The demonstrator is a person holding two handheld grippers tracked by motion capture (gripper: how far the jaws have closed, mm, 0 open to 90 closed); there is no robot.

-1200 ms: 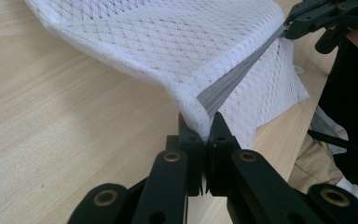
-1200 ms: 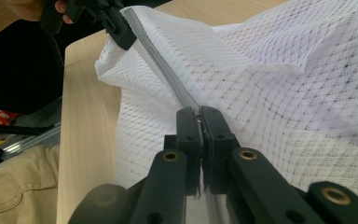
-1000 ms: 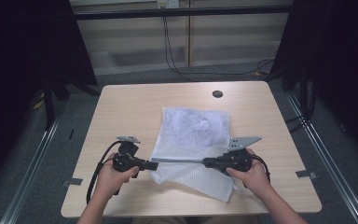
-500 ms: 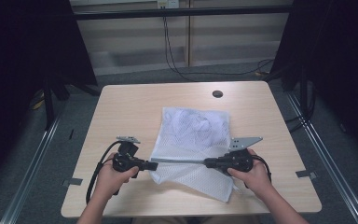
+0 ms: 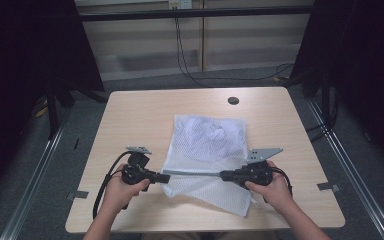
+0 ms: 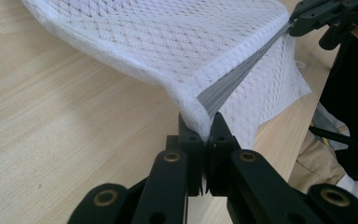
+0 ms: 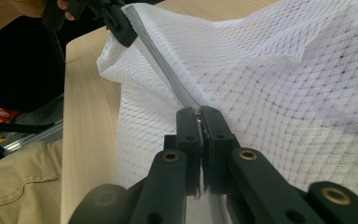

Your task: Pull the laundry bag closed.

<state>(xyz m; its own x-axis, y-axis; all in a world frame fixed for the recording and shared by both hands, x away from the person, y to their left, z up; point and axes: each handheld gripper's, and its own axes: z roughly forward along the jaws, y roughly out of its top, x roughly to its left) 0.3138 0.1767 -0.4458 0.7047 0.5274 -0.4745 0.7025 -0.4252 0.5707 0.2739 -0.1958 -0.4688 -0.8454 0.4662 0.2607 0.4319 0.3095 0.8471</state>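
A white mesh bag [image 5: 205, 142] lies on the wooden table [image 5: 130, 115], its near edge lifted. A grey zipper [image 5: 195, 173] runs taut along that edge between my two grippers. My left gripper [image 5: 166, 177] is shut on the bag's left corner at the zipper's end [image 6: 233, 84]; its jaws [image 6: 208, 126] pinch the mesh [image 6: 177, 42]. My right gripper [image 5: 222, 175] is shut on the zipper [image 7: 161, 60] farther right, its jaws [image 7: 199, 112] clamped on the grey strip. Something dark shows faintly inside the bag [image 7: 284, 93]. Each gripper view shows the other gripper, the right one [image 6: 307, 14] and the left one [image 7: 116, 21], at the zipper's far end.
A small black round cap [image 5: 233, 100] sits in the table near its far edge. Bare wood lies to the left of the bag and beyond it. Cables [image 5: 190, 65] trail on the floor behind the table. Both hands rest close to the near edge.
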